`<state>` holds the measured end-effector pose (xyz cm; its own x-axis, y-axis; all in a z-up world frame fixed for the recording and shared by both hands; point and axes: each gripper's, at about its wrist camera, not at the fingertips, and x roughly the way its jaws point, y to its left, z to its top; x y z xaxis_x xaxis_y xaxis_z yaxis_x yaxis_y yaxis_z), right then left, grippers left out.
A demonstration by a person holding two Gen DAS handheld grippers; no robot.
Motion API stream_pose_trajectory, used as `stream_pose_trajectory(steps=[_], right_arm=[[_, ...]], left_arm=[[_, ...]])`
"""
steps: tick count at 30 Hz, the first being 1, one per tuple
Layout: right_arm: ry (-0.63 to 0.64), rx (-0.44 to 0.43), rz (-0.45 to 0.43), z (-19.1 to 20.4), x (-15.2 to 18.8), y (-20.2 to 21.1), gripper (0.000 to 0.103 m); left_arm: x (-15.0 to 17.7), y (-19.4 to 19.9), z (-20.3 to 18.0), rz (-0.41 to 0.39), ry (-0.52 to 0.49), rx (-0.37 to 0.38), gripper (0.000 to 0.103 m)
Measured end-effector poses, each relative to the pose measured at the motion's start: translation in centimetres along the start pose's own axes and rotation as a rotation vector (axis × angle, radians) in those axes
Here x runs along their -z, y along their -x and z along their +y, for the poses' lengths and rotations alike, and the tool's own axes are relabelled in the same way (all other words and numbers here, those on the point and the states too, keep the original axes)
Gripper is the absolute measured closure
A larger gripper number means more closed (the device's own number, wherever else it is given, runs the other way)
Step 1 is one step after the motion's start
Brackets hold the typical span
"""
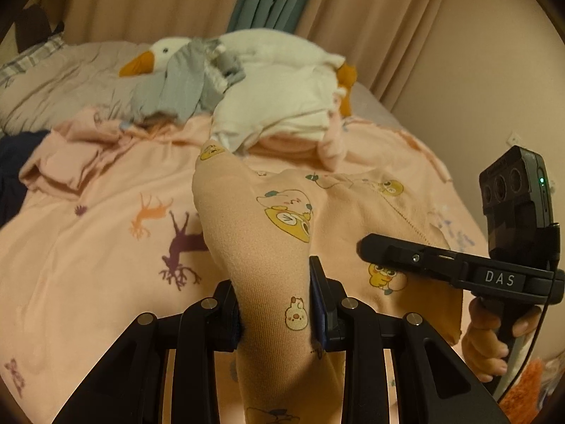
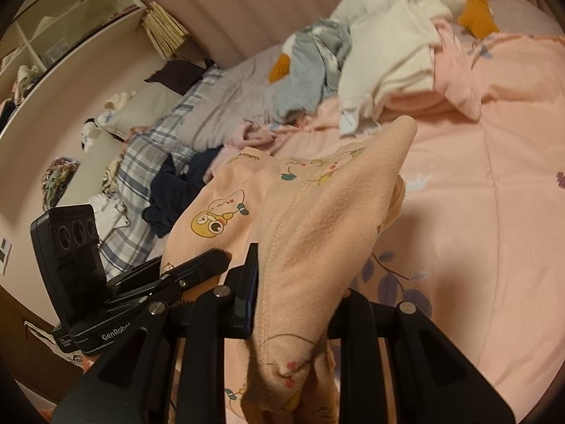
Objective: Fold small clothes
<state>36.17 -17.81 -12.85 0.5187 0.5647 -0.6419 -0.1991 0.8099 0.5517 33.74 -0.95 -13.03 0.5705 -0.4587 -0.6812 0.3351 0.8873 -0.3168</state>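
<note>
On the bed, between the two tongs: a peach garment (image 1: pixel 282 212) printed with cartoon animals, lifted partly off the pink bedspread (image 1: pixel 88 247).
Garment's position: its nearer part is raised in the tongs, while its farther part spreads across the bedspread, in front of the clothes pile.
Garment's long axis: in the left wrist view the pinched fold runs away from the camera, rising to a rounded tip that points toward the pile; in the right wrist view the fold (image 2: pixel 317 233) likewise runs up and away, its tip leaning right.
Seam: a stitched line runs along the fold in the right wrist view.
Left tongs (image 1: pixel 275 304): clenched on a fold of the garment, fabric pressed between both pads.
Right tongs (image 2: pixel 293 300): clenched on another fold of the same garment, the cloth draping over the right finger and hanging down below.
Person's hand (image 1: pixel 494 339): wrapped around the handle of the right tongs, seen at the right edge of the left wrist view.
Clothes pile: a cream garment (image 1: pixel 282 106) and a grey garment (image 1: pixel 176 84) lie heaped beyond the peach one.
Plush goose (image 1: pixel 166 53): white with an orange beak, lying behind and under the pile.
Dark blue garment (image 2: pixel 173 190): crumpled at the bed's left side, apart from the peach one.
Behind: beige curtains (image 1: pixel 370 17).
</note>
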Motion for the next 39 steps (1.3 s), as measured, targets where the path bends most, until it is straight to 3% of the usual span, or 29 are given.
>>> stream_pose_trajectory(steps=[7, 9, 14, 20, 27, 30, 33, 35, 37, 39], right_arm=[[-0.116, 0.039, 0.166, -5.1, 3.0, -7.0, 0.079], [-0.135, 0.038, 0.187, -6.0, 3.9, -8.2, 0.079], [-0.176, -0.006, 0.184, -7.1, 4.4, -8.5, 0.078], [-0.183, -0.005, 0.185, -8.1, 5.1, -8.9, 0.078], [-0.203, -0.062, 0.140, -9.4, 6.0, -8.7, 0.078], [-0.236, -0.074, 0.112, -9.8, 6.6, -8.4, 0.078], [-0.243, -0.005, 0.149, -8.9, 6.3, -7.4, 0.077], [-0.160, 0.114, 0.158, -7.3, 5.8, -6.1, 0.069], [-0.079, 0.203, 0.136, -5.6, 5.4, -4.4, 0.070], [-0.032, 0.246, 0.094, -3.8, 5.0, -2.4, 0.073]], left_arm=[[4.2, -6.0, 3.6, 0.169, 0.076, -0.028, 0.073], [5.3, -6.6, 4.0, 0.186, 0.080, -0.034, 0.073], [5.9, -6.2, 4.8, 0.172, 0.126, 0.004, 0.073], [6.7, -6.7, 4.6, 0.165, 0.075, -0.056, 0.063], [6.7, -7.0, 5.9, 0.175, 0.132, 0.003, 0.060], [6.7, -6.8, 5.5, 0.175, 0.129, -0.017, 0.058], [6.3, -5.1, 4.8, 0.173, 0.103, -0.089, 0.057], [5.8, -2.9, 3.7, 0.121, 0.030, -0.167, 0.057], [5.4, -0.5, 2.3, 0.047, -0.050, -0.259, 0.057], [5.1, 1.5, 1.4, 0.005, -0.057, -0.238, 0.057]])
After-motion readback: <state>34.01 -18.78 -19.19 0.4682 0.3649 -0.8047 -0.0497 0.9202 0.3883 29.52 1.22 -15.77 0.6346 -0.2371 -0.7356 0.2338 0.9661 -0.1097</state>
